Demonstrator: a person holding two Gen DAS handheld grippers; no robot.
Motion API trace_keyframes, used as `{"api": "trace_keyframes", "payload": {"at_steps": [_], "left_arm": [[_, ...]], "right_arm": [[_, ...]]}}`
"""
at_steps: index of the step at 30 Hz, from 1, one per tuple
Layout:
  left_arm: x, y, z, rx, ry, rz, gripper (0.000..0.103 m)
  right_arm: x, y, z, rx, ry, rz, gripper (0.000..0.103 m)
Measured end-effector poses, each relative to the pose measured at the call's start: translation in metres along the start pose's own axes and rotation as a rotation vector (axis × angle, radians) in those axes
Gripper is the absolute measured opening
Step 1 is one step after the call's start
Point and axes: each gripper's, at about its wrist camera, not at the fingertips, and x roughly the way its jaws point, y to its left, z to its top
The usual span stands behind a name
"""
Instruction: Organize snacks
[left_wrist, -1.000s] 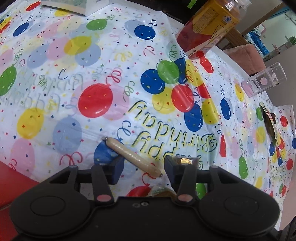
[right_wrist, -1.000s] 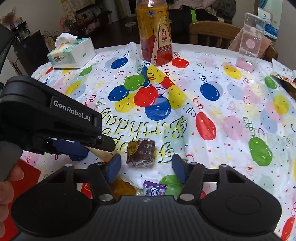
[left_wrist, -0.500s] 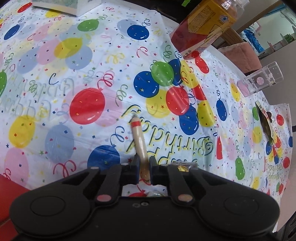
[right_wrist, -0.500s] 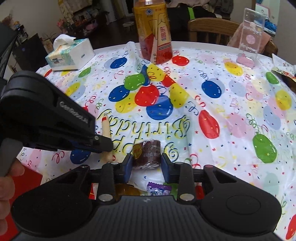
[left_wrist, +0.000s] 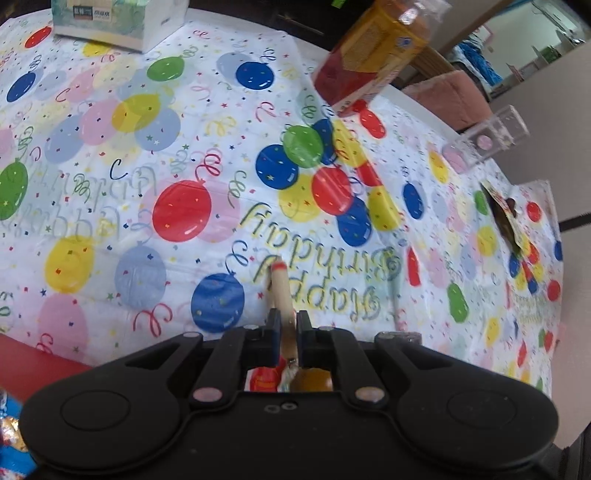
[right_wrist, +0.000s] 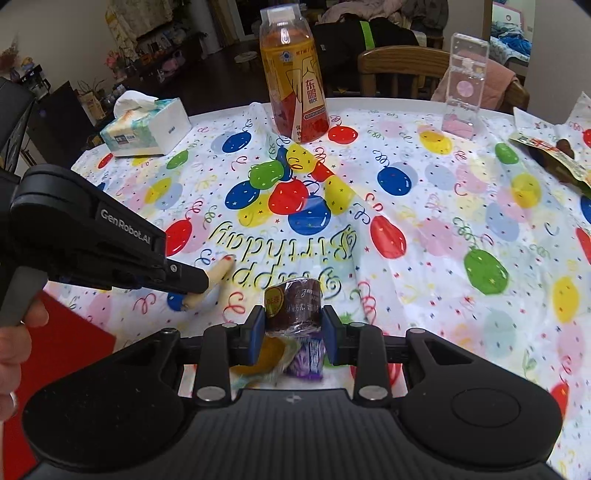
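Observation:
My left gripper (left_wrist: 285, 318) is shut on a tan sausage stick (left_wrist: 280, 291) with a red tip that points forward over the balloon tablecloth. From the right wrist view the same stick (right_wrist: 218, 275) pokes out of the left gripper (right_wrist: 197, 282) at the left. My right gripper (right_wrist: 293, 319) is shut on a dark brown wrapped snack (right_wrist: 295, 304) with a yellow label. Below its fingers lie an orange jelly cup (right_wrist: 267, 356) and a purple wrapped candy (right_wrist: 308, 360).
A tall orange drink bottle (right_wrist: 293, 79) stands at the back centre. A tissue box (right_wrist: 146, 127) sits back left, a clear plastic box (right_wrist: 465, 85) back right, an opened snack bag (right_wrist: 554, 157) at the far right. A red mat (right_wrist: 62, 343) lies near left.
Both grippers closed: the left on the sausage stick, the right on the brown snack. The stick turned to point forward and both snacks have risen off the cloth.

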Motion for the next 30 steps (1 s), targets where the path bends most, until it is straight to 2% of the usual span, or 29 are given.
{"api": "trace_keyframes", "payload": {"at_steps": [16, 23, 30], "left_arm": [[-0.069, 0.011, -0.042, 0.077, 0.046, -0.152, 0.003], [-0.112, 0.026, -0.056, 0.097, 0.028, -0.217, 0.003], [-0.157, 0.049, -0.064, 0.12, 0.001, -0.266, 0.003]], "right_arm": [[-0.082, 0.037, -0.036, 0.0, -0.032, 0.01, 0.032], [-0.113, 0.063, -0.049, -0.012, -0.043, 0.01, 0.032], [-0.135, 0.106, -0.056, -0.061, -0.058, 0.013, 0.032]]}}
